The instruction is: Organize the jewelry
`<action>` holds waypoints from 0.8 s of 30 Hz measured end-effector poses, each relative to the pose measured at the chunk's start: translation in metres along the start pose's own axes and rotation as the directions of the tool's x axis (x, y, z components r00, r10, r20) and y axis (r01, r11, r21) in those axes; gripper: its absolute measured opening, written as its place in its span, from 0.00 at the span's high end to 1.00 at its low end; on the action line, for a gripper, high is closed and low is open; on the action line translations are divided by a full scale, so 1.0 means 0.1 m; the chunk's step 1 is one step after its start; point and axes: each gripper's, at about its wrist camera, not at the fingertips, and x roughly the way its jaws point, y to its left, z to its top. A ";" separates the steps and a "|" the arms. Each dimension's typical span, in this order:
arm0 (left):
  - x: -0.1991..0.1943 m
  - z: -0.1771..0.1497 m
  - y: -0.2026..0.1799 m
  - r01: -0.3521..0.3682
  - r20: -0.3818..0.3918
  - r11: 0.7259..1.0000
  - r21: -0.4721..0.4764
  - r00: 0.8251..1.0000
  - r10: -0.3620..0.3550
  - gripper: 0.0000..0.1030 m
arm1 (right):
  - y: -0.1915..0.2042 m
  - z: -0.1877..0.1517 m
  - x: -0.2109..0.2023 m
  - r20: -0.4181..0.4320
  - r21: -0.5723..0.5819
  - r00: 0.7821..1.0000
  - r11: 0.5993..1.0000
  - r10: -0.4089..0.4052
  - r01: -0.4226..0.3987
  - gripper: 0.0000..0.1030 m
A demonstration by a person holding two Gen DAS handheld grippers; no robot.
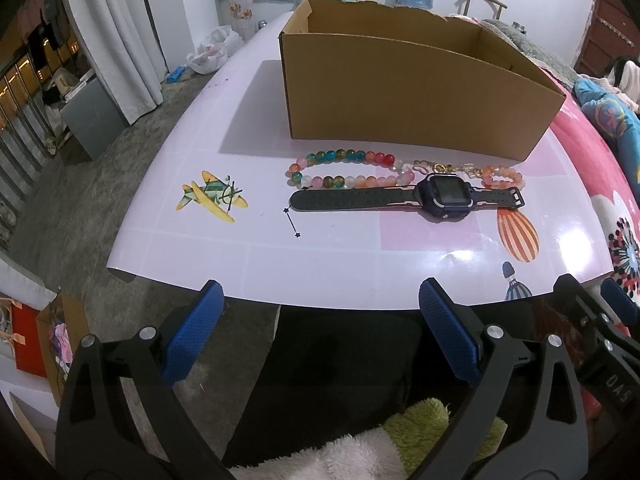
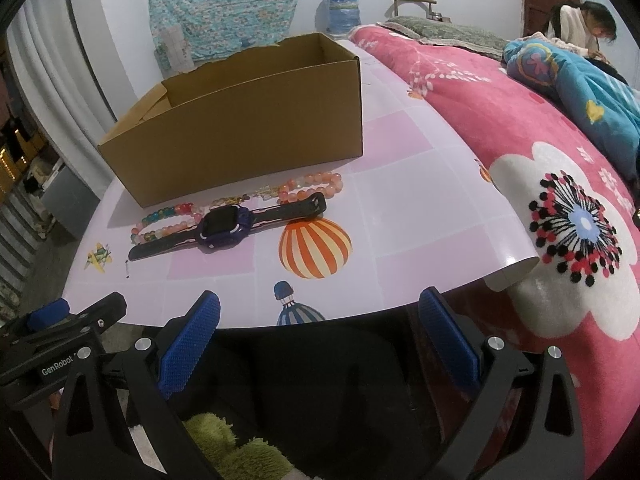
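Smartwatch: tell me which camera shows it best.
The left wrist view. There the smartwatch lies nearly side-on across the frame, with its face, both straps and the buckle end plain to see. In the right wrist view the watch lies at a slant and looks smaller, and its near strap end is dark against the table.

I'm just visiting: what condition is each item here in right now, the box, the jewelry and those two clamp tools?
Cardboard box: upright, open at the top, no contents visible.
Bead necklace: lying loose on the table, just in front of the box.
Watch: lying flat, strap unfastened and stretched out, screen dark.
Left gripper: open, holding nothing.
Right gripper: open, holding nothing.
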 end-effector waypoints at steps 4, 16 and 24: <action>0.03 0.00 0.02 0.001 -0.009 1.000 0.002 1.000 -0.001 0.08 | -0.02 -0.01 0.02 -0.002 0.006 1.000 1.000 -0.011 0.011 0.06; 0.28 0.06 0.12 -0.009 -0.055 1.000 0.028 0.998 0.011 0.08 | -0.03 -0.03 0.14 -0.015 -0.003 0.998 0.998 -0.062 0.061 0.06; 0.55 0.21 0.10 -0.039 -0.074 0.994 0.098 0.996 0.046 0.08 | -0.03 0.19 0.35 0.016 -0.047 0.998 0.997 -0.058 0.059 0.06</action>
